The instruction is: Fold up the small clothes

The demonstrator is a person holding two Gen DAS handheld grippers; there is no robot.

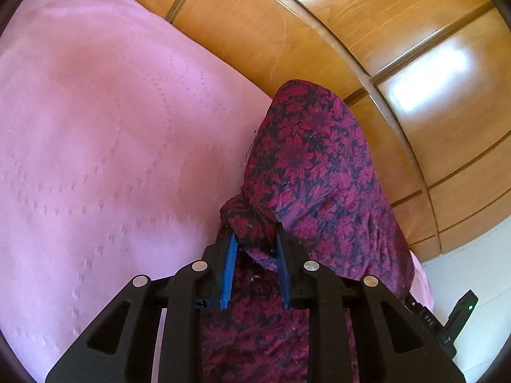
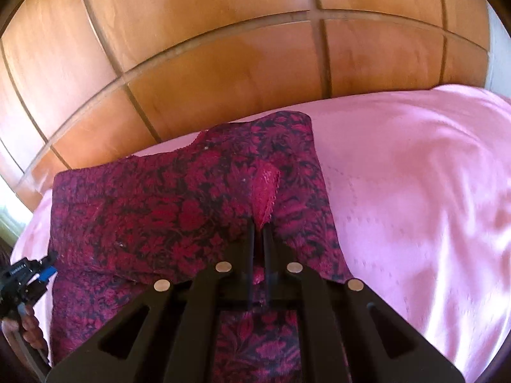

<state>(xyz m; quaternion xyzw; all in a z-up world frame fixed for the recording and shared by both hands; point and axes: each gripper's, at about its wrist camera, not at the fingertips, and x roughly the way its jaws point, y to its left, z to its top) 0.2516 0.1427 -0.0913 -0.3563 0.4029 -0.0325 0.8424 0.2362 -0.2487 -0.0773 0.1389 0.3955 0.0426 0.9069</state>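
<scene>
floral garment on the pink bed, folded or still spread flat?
Partly folded. In the right wrist view the floral garment has an upper layer lying over a lower one, its edge lifted in the right gripper. How many layers, cannot tell.

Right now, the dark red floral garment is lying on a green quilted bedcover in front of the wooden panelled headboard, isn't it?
Not quite: the quilted bedcover is pink, not green, as the right wrist view shows. The dark red floral garment does lie on it, in front of the wooden panelled headboard.
</scene>
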